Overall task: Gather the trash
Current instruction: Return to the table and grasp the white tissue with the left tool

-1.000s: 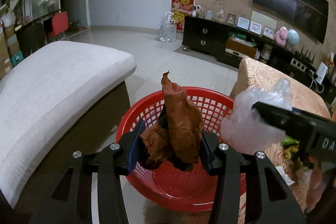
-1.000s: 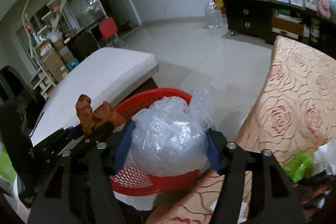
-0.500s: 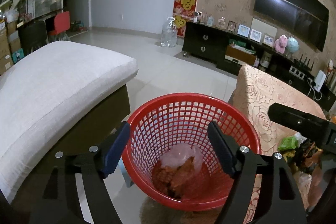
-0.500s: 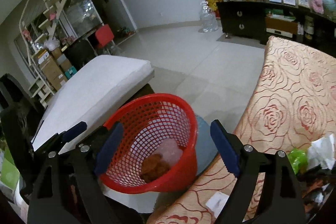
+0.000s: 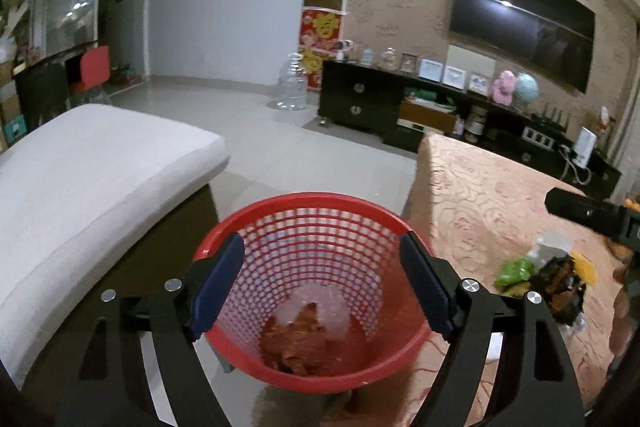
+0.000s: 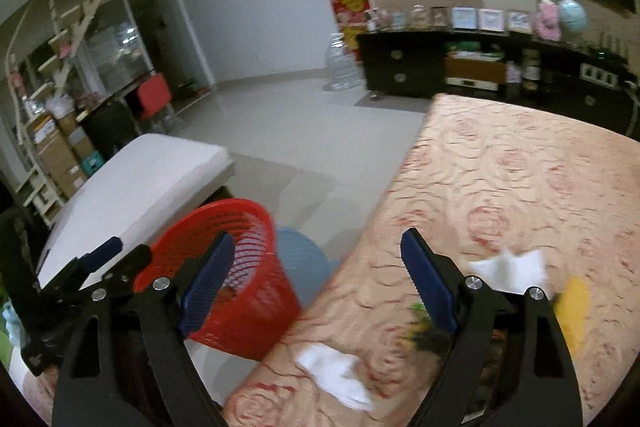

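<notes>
The red mesh basket point(image 5: 304, 201) stands on the floor beside the table, with crumpled brown paper point(image 5: 296, 339) and a clear plastic bag point(image 5: 320, 303) lying at its bottom. My left gripper point(image 5: 320, 283) hovers over the basket; its jaws are opening with nothing between them. My right gripper point(image 6: 320, 283) is open and empty, over the table's near edge to the right of the basket point(image 6: 248, 291). On the table lie a green wrapper point(image 5: 516, 271), a dark wrapper point(image 5: 560, 287), a yellow scrap point(image 6: 572, 311) and white tissues point(image 6: 336, 375).
A rose-patterned tablecloth point(image 6: 520, 167) covers the table on the right. A white cushioned bench point(image 5: 80, 179) stands left of the basket, and a pale blue tub point(image 6: 300, 259) sits behind it. Bare tiled floor point(image 5: 280, 131) stretches toward a dark TV cabinet point(image 5: 360, 103).
Both grippers opened and let go: the brown paper and the plastic bag dropped into the basket. The right gripper then swung right, from over the basket to over the table edge.
</notes>
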Demonstrator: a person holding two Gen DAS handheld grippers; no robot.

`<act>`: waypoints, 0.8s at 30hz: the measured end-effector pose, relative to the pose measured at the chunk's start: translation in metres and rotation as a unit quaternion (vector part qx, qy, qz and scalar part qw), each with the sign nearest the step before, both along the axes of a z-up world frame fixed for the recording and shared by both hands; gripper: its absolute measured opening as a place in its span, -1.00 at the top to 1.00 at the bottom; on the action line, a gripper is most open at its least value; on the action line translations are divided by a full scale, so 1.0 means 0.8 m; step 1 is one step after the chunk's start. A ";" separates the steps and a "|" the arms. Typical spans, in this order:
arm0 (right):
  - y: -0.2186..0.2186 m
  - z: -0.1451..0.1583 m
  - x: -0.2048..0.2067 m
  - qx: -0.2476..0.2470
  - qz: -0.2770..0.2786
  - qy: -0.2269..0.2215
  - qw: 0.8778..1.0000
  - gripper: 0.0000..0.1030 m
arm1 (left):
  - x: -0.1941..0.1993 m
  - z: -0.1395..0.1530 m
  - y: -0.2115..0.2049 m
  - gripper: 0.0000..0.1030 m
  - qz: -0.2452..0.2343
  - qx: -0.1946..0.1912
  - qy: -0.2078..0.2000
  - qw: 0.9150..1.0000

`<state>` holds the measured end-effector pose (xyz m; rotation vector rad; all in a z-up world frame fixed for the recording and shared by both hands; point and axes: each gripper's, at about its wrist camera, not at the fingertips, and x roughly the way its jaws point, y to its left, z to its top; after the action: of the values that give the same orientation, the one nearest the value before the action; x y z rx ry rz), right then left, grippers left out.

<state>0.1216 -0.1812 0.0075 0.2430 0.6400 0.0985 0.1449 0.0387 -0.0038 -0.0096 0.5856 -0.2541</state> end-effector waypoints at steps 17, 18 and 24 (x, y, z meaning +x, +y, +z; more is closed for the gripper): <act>-0.128 -0.020 -0.119 0.017 -0.149 0.013 0.989 -0.67 | -0.040 -0.025 -0.100 -0.49 -0.112 0.021 0.024 0.993; -0.132 -0.021 -0.122 0.018 -0.152 0.014 0.988 -0.67 | -0.042 -0.029 -0.109 -0.49 -0.123 0.023 0.030 0.992; -0.158 -0.030 -0.140 0.029 -0.170 0.022 0.985 -0.67 | -0.043 -0.066 -0.153 -0.49 -0.169 0.034 0.083 0.982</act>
<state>0.0099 -0.3078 -0.0162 0.4081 0.6324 -0.2182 0.1105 -0.0834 -0.0567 0.1373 0.7622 -0.5670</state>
